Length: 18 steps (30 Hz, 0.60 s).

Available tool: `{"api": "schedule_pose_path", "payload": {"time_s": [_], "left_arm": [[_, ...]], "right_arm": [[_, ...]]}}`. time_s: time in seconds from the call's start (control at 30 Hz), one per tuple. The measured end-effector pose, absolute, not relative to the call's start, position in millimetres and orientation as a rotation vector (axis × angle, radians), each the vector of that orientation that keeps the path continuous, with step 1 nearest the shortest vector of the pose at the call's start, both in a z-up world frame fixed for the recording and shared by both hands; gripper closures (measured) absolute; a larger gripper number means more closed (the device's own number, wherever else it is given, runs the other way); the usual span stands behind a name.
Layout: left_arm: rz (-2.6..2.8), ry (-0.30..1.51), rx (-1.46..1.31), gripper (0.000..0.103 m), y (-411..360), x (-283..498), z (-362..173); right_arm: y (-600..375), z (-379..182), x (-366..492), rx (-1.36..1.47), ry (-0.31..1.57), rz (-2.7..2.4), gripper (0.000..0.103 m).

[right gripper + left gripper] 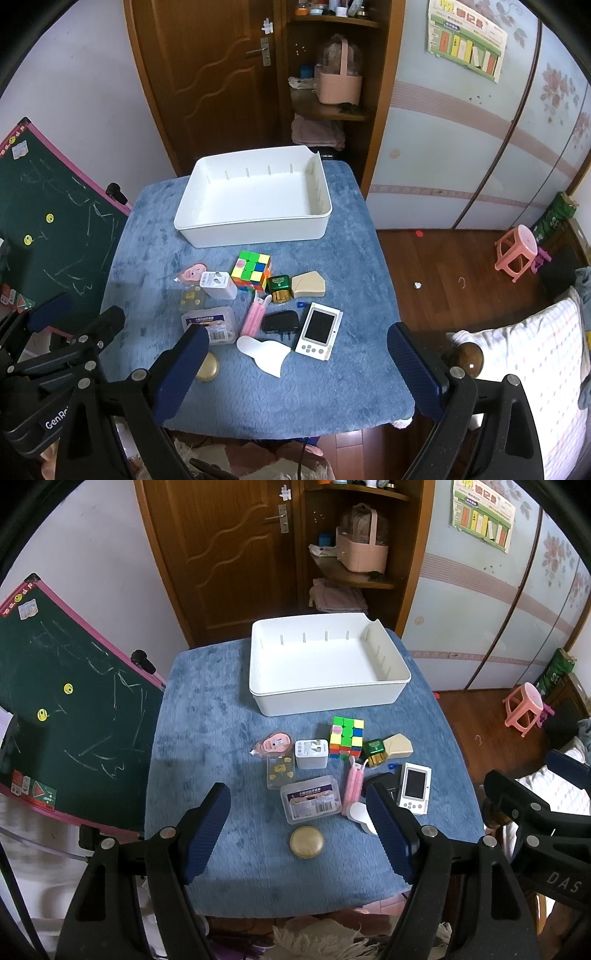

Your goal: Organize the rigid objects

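Both grippers (297, 834) (295, 369) spread, empty — white bin (400, 681) bare; start nearest: gold disc (306, 843) before bin, squeeze across rim.

I note the white bin (325, 698) empty at the far edge; the Rubik's cube (347, 737) and white handheld console (414, 788) lie loose before it.

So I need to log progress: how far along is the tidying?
Nothing looks done: the white bin is empty. Nothing is in hand; the left tool and right tool are both open above the table. Everything remains, including the cube, handheld console and round gold case.
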State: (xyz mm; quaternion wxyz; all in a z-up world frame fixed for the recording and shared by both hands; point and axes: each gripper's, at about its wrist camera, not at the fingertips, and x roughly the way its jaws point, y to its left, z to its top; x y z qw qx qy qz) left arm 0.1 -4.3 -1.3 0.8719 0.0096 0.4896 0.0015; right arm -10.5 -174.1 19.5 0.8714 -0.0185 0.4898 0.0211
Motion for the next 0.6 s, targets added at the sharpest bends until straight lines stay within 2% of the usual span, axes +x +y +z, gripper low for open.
{"api": "schedule_pose_path", "payload": {"time_s": [0.6], "left_arm": [[0.005,1.026,0.023,0.024,-2.4,1.3,-1.2]], "right_arm": [[-175.9,17.7,-3.9,-0.034,1.024,0.052,0.005]]}}
